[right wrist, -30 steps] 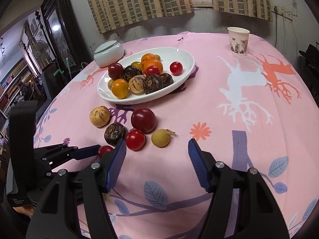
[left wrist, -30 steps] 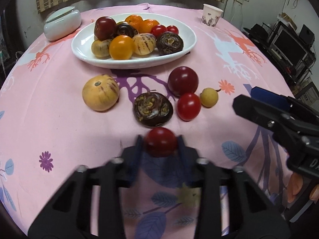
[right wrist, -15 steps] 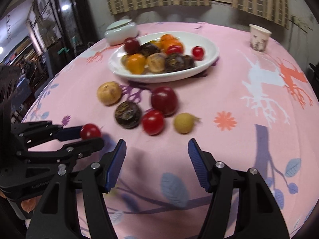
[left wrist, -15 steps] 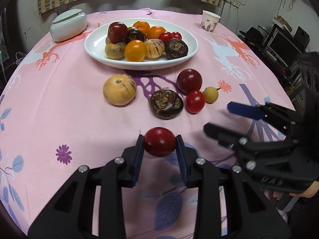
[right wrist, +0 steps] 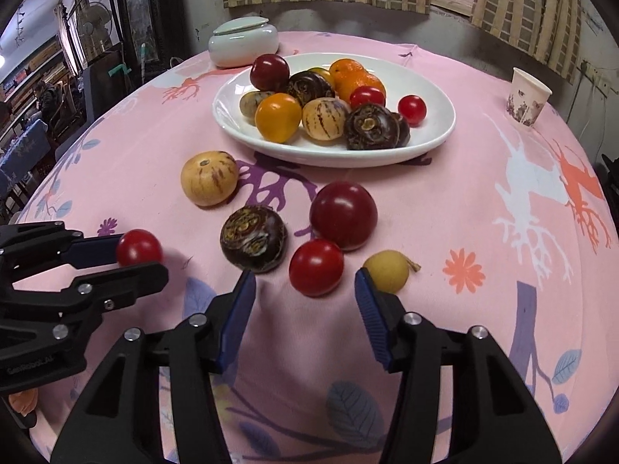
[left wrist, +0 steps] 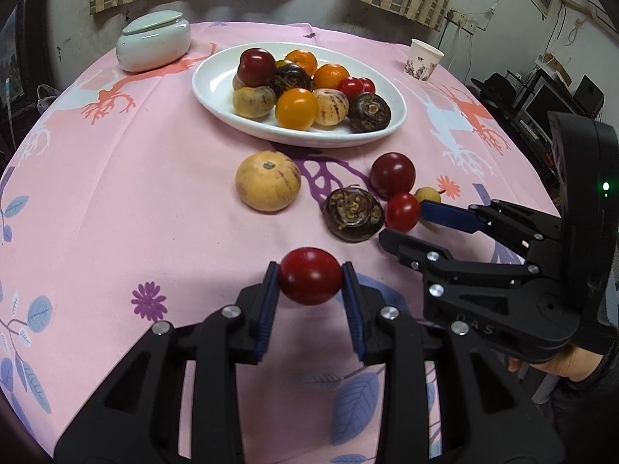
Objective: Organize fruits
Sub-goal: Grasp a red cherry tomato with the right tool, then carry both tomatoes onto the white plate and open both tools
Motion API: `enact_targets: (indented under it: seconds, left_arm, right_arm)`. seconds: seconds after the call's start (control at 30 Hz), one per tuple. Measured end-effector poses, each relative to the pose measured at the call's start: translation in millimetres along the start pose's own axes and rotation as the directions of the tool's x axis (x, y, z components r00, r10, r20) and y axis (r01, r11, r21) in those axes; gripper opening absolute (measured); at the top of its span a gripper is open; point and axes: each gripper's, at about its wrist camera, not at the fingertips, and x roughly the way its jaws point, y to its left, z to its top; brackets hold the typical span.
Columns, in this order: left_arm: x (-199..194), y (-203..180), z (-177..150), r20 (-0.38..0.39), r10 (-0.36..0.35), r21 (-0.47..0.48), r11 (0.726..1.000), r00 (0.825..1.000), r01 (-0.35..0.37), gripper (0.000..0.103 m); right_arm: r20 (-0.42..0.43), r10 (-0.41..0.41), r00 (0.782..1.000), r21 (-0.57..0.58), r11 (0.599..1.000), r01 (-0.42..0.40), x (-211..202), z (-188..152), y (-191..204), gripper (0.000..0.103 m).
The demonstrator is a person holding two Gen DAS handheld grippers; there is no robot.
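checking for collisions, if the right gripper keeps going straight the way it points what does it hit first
Most likely the red tomato, which sits just ahead between the open fingers of the right gripper. The yellow fruit lies close by the right finger and could get clipped; depth is hard to judge.

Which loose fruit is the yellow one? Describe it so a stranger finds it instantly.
Start at the white plate and come toward the camera to the loose fruit on the pink cloth. The yellow fruit lies at the right end, beside the cherry tomato. It is the smallest there, pale yellow, with a short brown stem.
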Motion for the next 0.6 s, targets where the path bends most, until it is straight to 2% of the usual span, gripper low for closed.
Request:
enact_targets:
  seconds: [0.2,0.23,0.27,0.4,0.6]
  left_arm:
    - [3.7,-1.4,-0.6,-0.013,0.006,0.006,1.000,1.000,-0.006,0.033]
    - [4.2,-1.8,-0.8,-0.014,0.007,0.008,1.000,1.000,-0.007,0.033]
    - [4.5,-2.2,-1.0,-0.015,0.005,0.010,1.000,1.000,-0.005,0.033]
    - [5.8,-1.8,-1.0,-0.019,0.007,0.009,1.000,1.000,-0.007,0.033]
    - [1.6,-2.8,0.2,-0.011,0.000,-0.001,1.000,1.000,0.000,0.033]
  right_arm:
    - [0.008,-0.019,1.000,0.012,1.000,0.019,8.0,3.2,-3.3,0.038]
    - [0.008,-0.015,1.000,0.016,1.000,0.015,9.4,3.1,-4.9,0.036]
    - [0.008,-0.012,1.000,0.014,1.000,0.012,9.8,2.6,-5.3,0.030]
    - [0.024,-0.015,1.000,0.012,1.000,0.014,1.5,-1.8,-6.2,0.029]
    - [0.048,0.028,0.998,0.053,0.998,-0.031,-26.9,-15.0,-18.2,0.029]
